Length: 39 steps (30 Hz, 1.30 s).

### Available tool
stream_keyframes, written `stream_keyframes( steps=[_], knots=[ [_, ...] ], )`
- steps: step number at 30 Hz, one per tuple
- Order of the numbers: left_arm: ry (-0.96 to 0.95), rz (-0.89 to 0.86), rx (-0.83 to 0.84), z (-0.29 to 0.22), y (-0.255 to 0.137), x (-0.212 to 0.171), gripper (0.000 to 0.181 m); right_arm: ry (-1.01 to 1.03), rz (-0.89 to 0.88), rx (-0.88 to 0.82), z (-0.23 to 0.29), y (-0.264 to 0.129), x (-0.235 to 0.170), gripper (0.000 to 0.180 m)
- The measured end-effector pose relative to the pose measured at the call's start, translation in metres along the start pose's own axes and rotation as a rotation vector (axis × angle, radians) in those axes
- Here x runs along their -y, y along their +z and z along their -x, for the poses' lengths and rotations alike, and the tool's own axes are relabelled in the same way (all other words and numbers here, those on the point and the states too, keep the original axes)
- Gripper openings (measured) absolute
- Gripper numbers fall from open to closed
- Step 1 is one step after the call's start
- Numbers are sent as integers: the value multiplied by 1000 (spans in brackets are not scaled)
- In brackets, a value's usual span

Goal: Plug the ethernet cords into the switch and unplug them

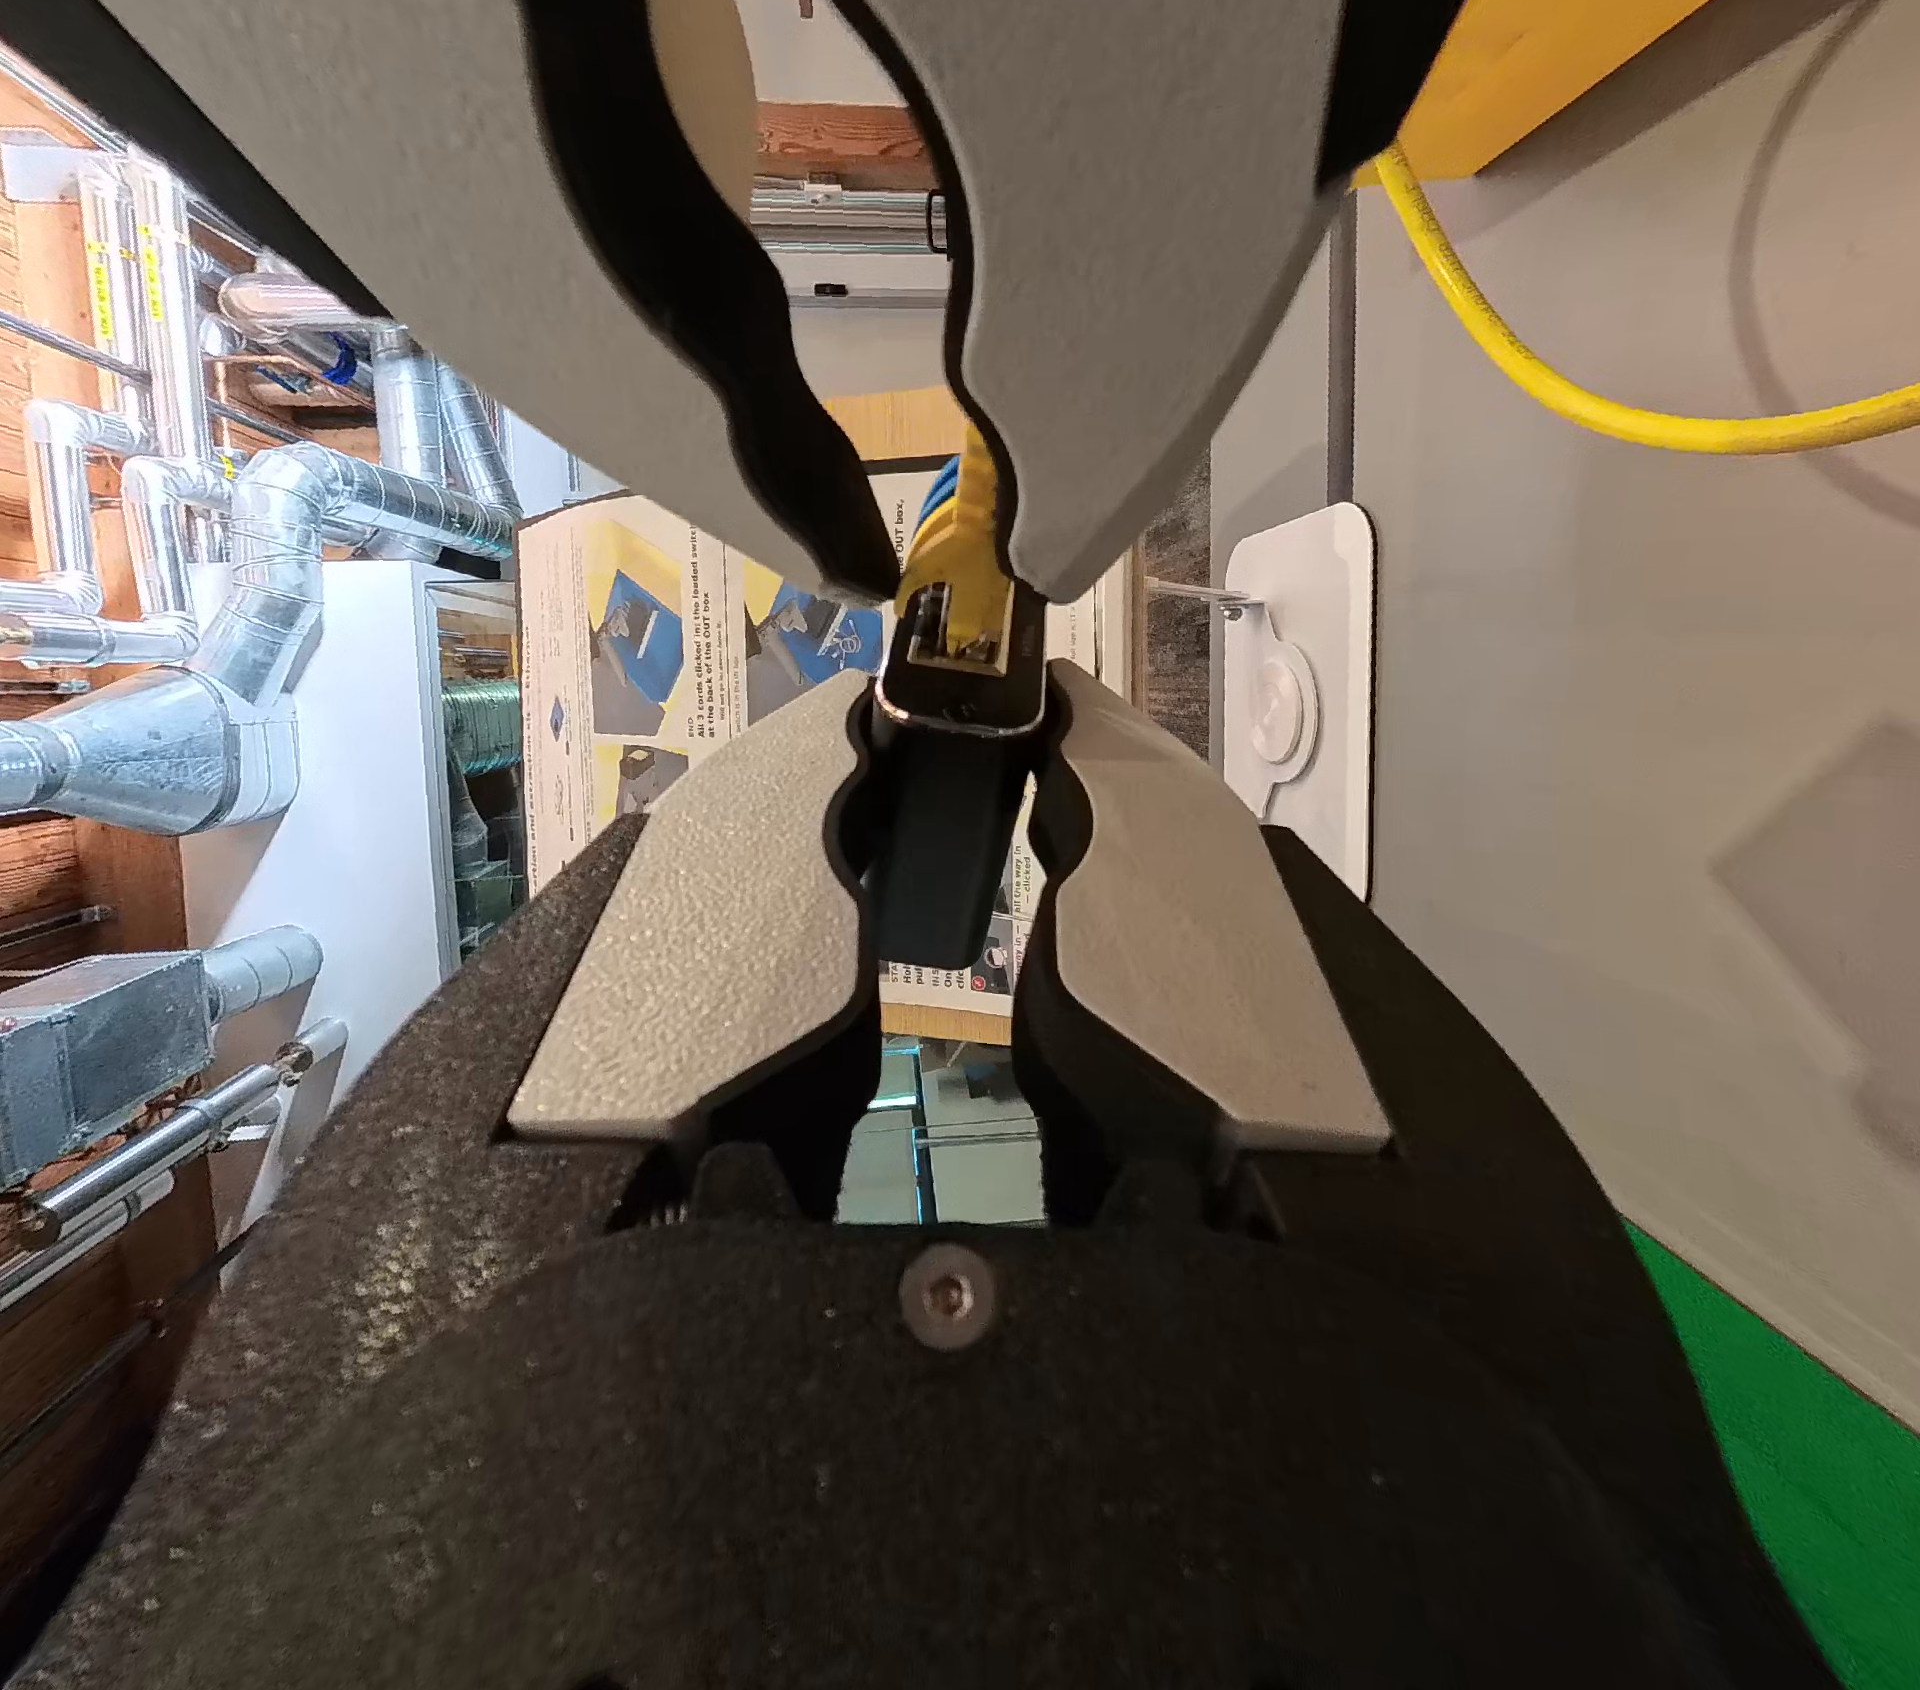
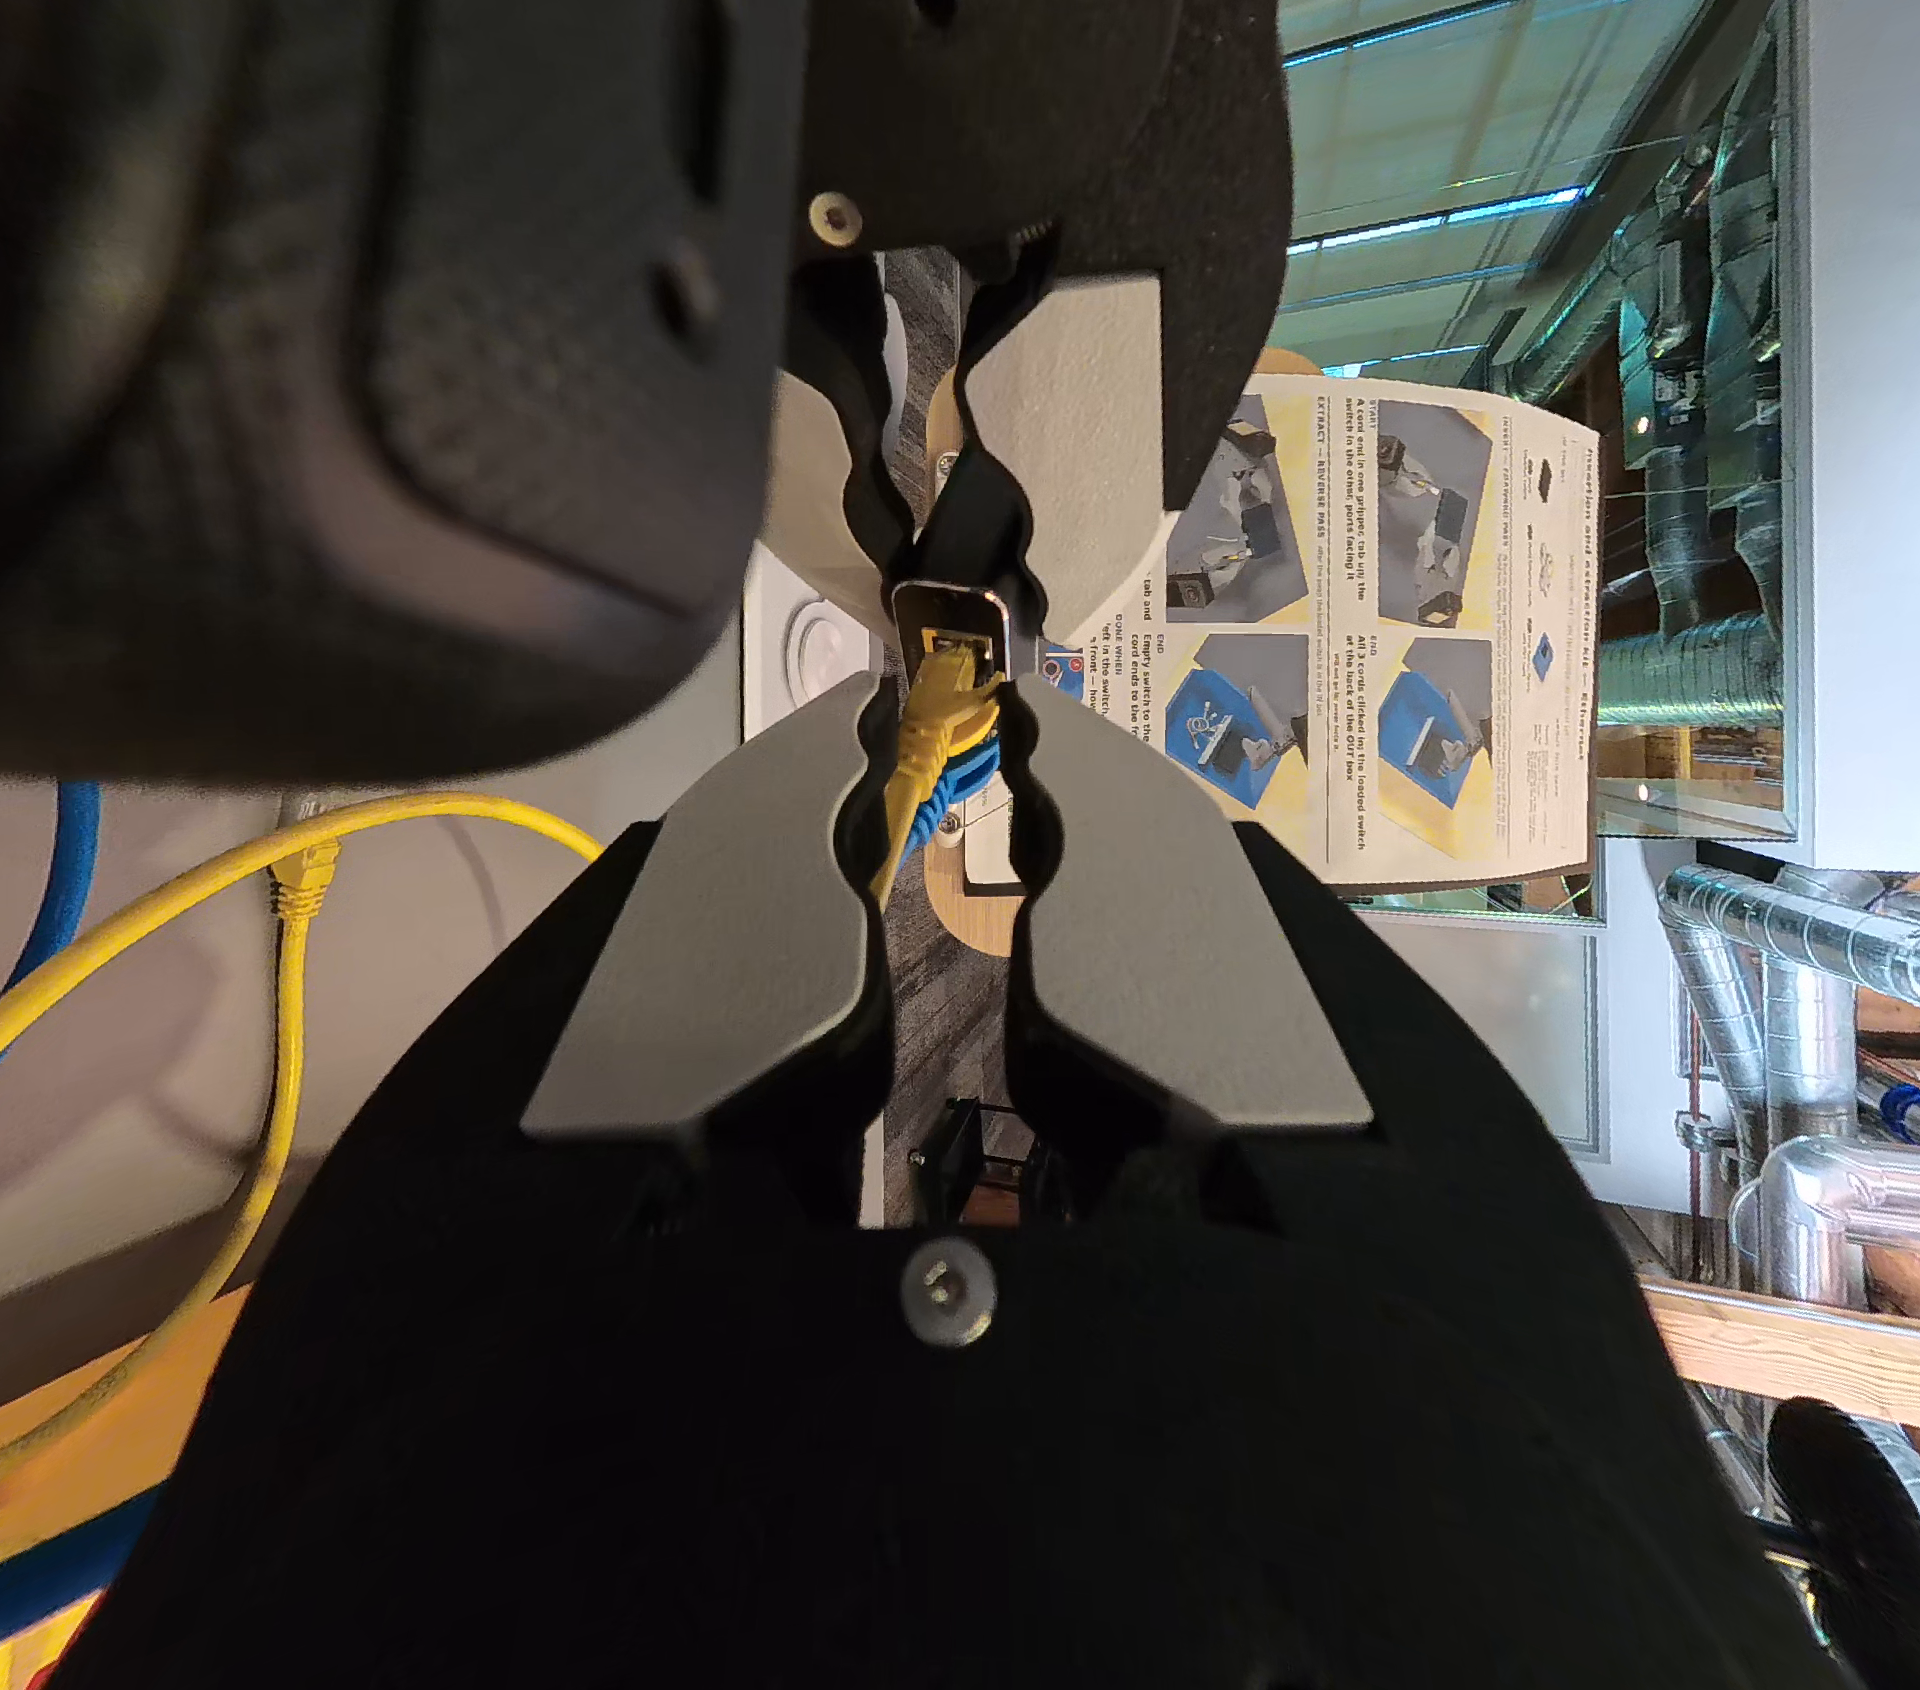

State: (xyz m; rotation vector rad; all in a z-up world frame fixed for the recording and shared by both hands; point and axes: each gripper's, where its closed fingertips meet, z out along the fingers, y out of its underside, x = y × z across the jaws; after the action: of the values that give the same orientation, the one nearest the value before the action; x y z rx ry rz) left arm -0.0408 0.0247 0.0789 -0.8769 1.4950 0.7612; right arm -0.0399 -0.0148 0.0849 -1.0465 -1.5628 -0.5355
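The left gripper [image 1: 951, 767] clamps the black switch [image 1: 940, 819] in mid-air, ports facing the right gripper [image 2: 940, 731]. The right gripper pinches the yellow plug [image 2: 940, 684] at a port mouth, apparently not fully seated; a blue plug [image 2: 961, 773] sits alongside it. A second yellow cord [image 2: 296, 892] lies loose on the bench [image 2: 156, 1121], so plugging appears unfinished.

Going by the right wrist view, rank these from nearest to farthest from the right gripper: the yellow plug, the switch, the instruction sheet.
1. Yellow plug: between the right gripper's fingertips, at the port.
2. Switch: just beyond the plug, held by the left gripper opposite.
3. Instruction sheet: farthest, in the background to the right.
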Motion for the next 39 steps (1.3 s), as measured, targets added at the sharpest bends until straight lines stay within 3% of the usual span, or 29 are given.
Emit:
stream_keyframes(
  steps=[13,16,20,23,25,29,32,37,39],
  knots=[
    [-16,-24,-2,-1,1,0,25,14,11,12,0,-5,4,21],
    [-32,-20,11,4,0,-7,25,67,-35,-22,-14,-36,18,24],
    [-41,-25,31,8,0,-16,25,214,-238,-157,-50,-107,34,24],
    [-64,-66,47,12,-2,-14,25,325,-314,-283,-75,-145,14,18],
    [-71,-82,59,14,-4,-12,25,332,-284,-294,-76,-142,-8,18],
    [-92,-129,56,17,-10,-4,25,208,-131,-233,-58,-101,-37,20],
    [-119,-143,39,18,-13,-6,25,166,-180,-127,-41,-87,-20,21],
    [-134,-132,33,20,-14,-13,25,220,-395,-47,-36,-111,23,23],
    [-131,-119,25,19,-13,-15,25,236,-326,-11,-31,-107,18,26]
  ],
)
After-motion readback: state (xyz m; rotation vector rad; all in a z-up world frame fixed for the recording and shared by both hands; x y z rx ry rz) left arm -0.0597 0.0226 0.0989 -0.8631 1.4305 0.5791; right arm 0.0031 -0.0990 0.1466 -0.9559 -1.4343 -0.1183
